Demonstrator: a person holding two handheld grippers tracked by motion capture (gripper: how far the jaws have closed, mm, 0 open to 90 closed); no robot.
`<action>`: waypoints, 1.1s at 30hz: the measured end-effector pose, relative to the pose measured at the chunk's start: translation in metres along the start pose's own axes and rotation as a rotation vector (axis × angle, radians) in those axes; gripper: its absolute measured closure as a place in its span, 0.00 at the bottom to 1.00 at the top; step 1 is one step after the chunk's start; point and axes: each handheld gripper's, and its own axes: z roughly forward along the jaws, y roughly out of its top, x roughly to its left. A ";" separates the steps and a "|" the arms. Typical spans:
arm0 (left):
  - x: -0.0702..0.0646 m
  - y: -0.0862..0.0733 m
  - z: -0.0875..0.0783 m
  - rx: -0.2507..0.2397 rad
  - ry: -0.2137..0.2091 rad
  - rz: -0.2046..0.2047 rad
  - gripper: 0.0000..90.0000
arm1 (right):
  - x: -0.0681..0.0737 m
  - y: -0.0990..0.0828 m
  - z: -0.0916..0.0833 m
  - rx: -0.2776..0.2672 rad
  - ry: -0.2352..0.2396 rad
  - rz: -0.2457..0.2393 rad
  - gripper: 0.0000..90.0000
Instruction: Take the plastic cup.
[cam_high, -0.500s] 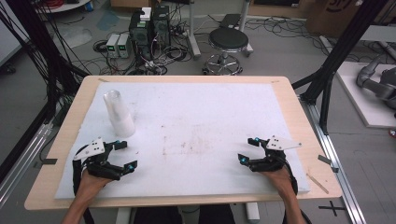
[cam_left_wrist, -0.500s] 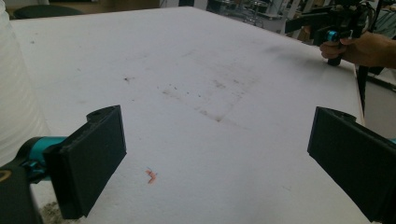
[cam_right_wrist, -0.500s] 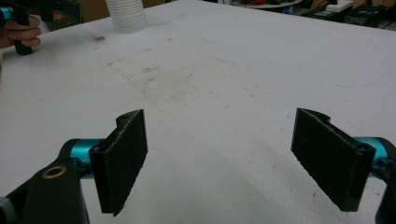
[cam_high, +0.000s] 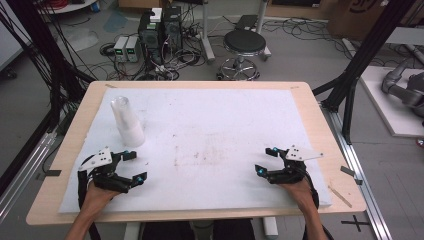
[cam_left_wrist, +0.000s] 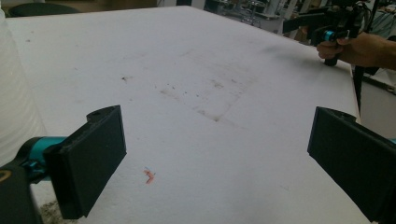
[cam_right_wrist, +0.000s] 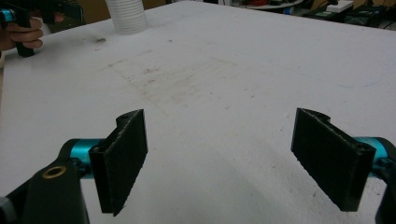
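Item: stack of white cups (cam_high: 128, 125) upright, far-left on foam mat (cam_high: 225, 125); my 2 grippers, left (cam_high: 134, 167) and right (cam_high: 266, 161), gape empty (pre-reach stage), so next I steer left toward it.

No legible text, label, brand or number in any view. High view: dark print on the cardboard box (cam_high: 367, 10) at the top right edge is cut off and too blurred to read. A black cross mark (cam_high: 357, 223) sits on the floor at the lower right, beside the bench (cam_high: 310, 102). Left gripper view: a small red scribble (cam_left_wrist: 149, 176) on the white bench cover (cam_left_wrist: 224, 70), not readable as a character.
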 end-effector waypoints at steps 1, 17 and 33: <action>0.000 0.000 0.000 -0.002 -0.001 -0.004 0.05 | 0.000 0.000 0.000 -0.001 -0.004 -0.002 0.21; 0.016 0.058 -0.045 -0.061 -0.084 0.031 0.05 | 0.000 0.000 0.001 0.008 -0.002 0.000 0.21; 0.069 0.152 -0.065 -0.047 -0.053 0.095 0.05 | 0.000 0.001 0.001 0.020 0.005 0.002 0.21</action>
